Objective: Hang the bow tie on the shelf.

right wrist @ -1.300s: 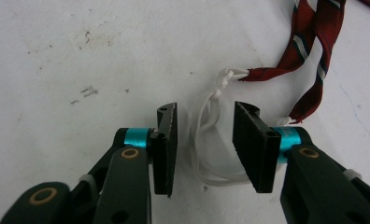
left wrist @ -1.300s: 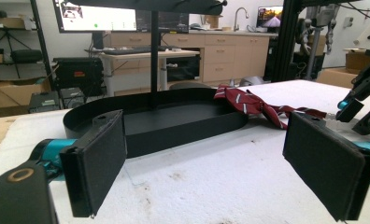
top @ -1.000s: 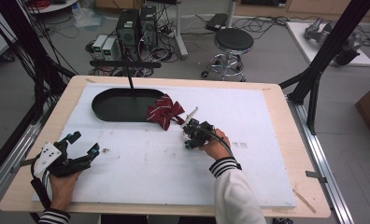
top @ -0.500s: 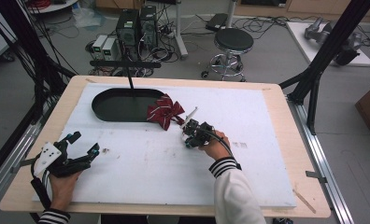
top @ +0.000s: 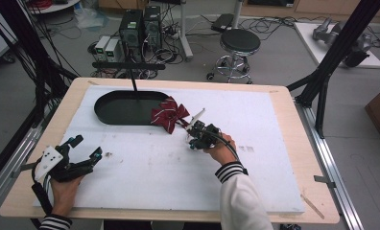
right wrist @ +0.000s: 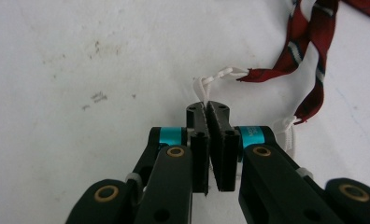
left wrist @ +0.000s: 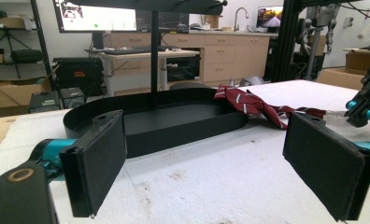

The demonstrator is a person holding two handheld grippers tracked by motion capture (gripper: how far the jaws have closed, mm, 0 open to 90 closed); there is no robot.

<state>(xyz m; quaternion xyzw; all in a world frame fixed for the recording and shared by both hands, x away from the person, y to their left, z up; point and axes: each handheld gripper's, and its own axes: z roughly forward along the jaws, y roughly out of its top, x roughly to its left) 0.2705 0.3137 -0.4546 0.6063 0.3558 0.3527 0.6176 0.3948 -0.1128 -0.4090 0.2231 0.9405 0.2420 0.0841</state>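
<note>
White cord pinched, right side.
Right gripper [right wrist: 206, 109] fingers have just closed, clamped on white cord [right wrist: 205, 86] of red striped bow [top: 169, 114] lying beside black tray [top: 112, 111] on surface; left gripper [top: 85, 149] fingers wide apart, empty.

No lettering can be read anywhere; the small print on the teal metal collar [right wrist: 252, 133] behind the right gripper's pads is too blurred to make out; the wide monitor screen [left wrist: 103, 16] at the back of the room shows windows and coloured dots, their text too small to tell.
</note>
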